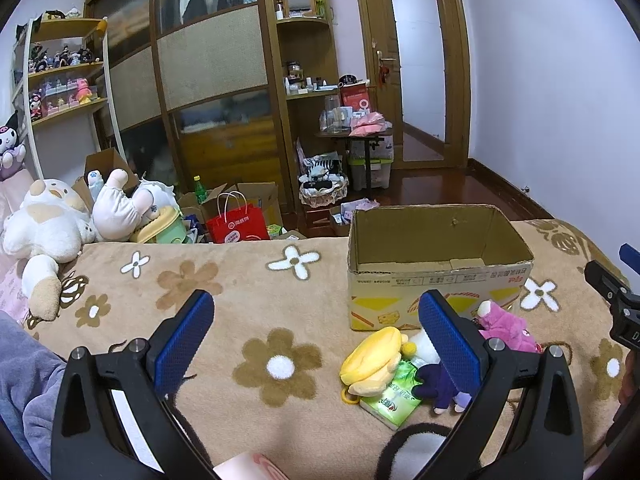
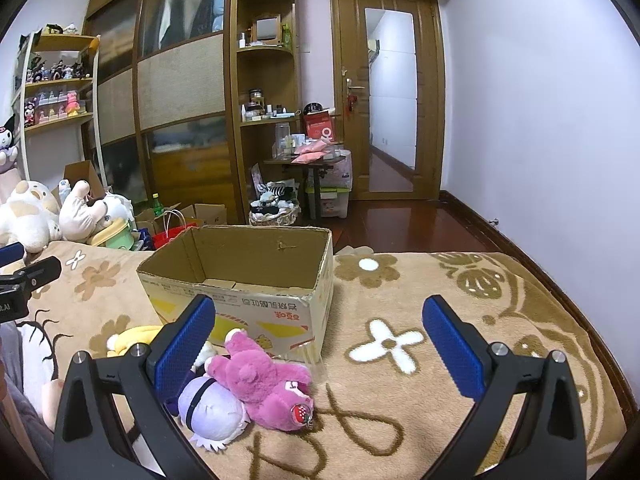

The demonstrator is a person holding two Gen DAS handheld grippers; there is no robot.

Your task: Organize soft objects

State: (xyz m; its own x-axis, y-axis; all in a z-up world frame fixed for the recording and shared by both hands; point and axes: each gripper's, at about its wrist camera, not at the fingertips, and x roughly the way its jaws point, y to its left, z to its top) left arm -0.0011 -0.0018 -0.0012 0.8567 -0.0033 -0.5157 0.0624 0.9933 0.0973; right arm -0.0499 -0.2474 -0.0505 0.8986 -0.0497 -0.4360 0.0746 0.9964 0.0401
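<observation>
Right wrist: pink bear [image 2: 266, 388] lies against cardboard box [image 2: 240, 280].

Both cameras sit low over the bed [image 1: 248, 280], looking forward toward the wardrobe [image 1: 208, 80] and door [image 2: 390, 92]. The left view stands left of the cardboard box [image 1: 436, 240], the right view closer before it [image 2: 244, 264]. Both share the box and the pink plush bear [image 2: 268, 380].
</observation>
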